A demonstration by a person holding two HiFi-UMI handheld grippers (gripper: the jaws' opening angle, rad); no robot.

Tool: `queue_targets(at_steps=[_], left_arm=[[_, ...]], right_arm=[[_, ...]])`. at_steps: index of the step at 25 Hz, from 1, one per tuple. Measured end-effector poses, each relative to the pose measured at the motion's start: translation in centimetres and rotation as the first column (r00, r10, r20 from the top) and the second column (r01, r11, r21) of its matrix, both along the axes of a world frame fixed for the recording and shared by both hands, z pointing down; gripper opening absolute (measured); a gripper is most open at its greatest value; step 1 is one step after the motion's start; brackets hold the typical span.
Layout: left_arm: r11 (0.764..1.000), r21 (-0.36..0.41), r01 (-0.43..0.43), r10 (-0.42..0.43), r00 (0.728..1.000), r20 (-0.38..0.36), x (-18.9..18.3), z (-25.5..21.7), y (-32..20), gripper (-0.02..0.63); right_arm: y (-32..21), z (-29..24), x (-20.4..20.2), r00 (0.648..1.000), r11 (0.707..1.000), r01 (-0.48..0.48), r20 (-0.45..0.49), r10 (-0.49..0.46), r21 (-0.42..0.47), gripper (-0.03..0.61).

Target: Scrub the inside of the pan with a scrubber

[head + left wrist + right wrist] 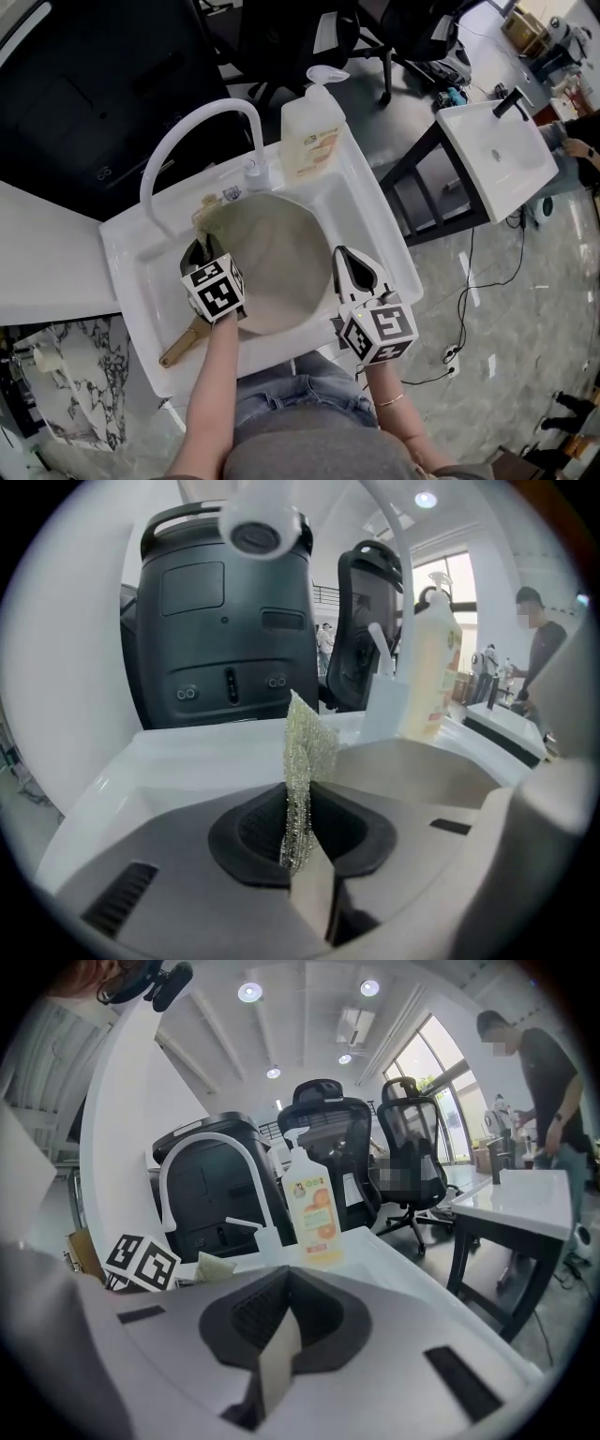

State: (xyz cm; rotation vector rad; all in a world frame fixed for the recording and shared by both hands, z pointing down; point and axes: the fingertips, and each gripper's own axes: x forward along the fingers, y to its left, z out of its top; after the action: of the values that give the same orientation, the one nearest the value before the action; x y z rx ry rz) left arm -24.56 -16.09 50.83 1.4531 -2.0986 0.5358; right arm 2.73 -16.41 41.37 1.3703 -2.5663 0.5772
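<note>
A round pan (272, 267) with a pale beige inside lies in the white sink (370, 220); its wooden handle (178, 349) points to the near left. My left gripper (200, 251) hangs over the pan's left rim, shut on a thin greenish mesh scrubber (306, 747) that stands up edge-on between the jaws (298, 846). The pan's wall (422, 771) shows just right of the scrubber. My right gripper (349, 267) is at the pan's right edge over the sink's rim, shut with nothing held (281, 1330). The scrubber (214, 1267) also shows there beside the left marker cube.
A curved white faucet (202, 122) arches over the sink's back left. A soap bottle (311, 131) with a pump stands on the back rim. Black office chairs (328, 1147) stand behind. A second white sink (497, 150) on a dark stand is at the right, with a person (544, 1063) near it.
</note>
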Motion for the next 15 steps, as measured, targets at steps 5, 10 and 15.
queue_targets(at_steps=[5, 10, 15], left_arm=[[0.994, 0.045, -0.098, 0.101, 0.993, -0.06, 1.0, -1.8, 1.0, 0.063], [0.906, 0.054, -0.42, 0.421, 0.878, -0.227, 8.2, -1.7, 1.2, 0.063], [0.745, 0.166, -0.645, 0.644, 0.632, -0.431, 16.5, -2.4, 1.9, 0.063]], right_arm=[[0.4, -0.3, 0.3, 1.0, 1.0, 0.001, -0.004, -0.001, 0.012, 0.011], [1.1, -0.2, 1.4, 0.999, 0.999, -0.031, -0.008, 0.031, 0.011, 0.011], [2.1, 0.1, 3.5, 0.996, 0.996, -0.09, -0.013, 0.09, 0.002, 0.011]])
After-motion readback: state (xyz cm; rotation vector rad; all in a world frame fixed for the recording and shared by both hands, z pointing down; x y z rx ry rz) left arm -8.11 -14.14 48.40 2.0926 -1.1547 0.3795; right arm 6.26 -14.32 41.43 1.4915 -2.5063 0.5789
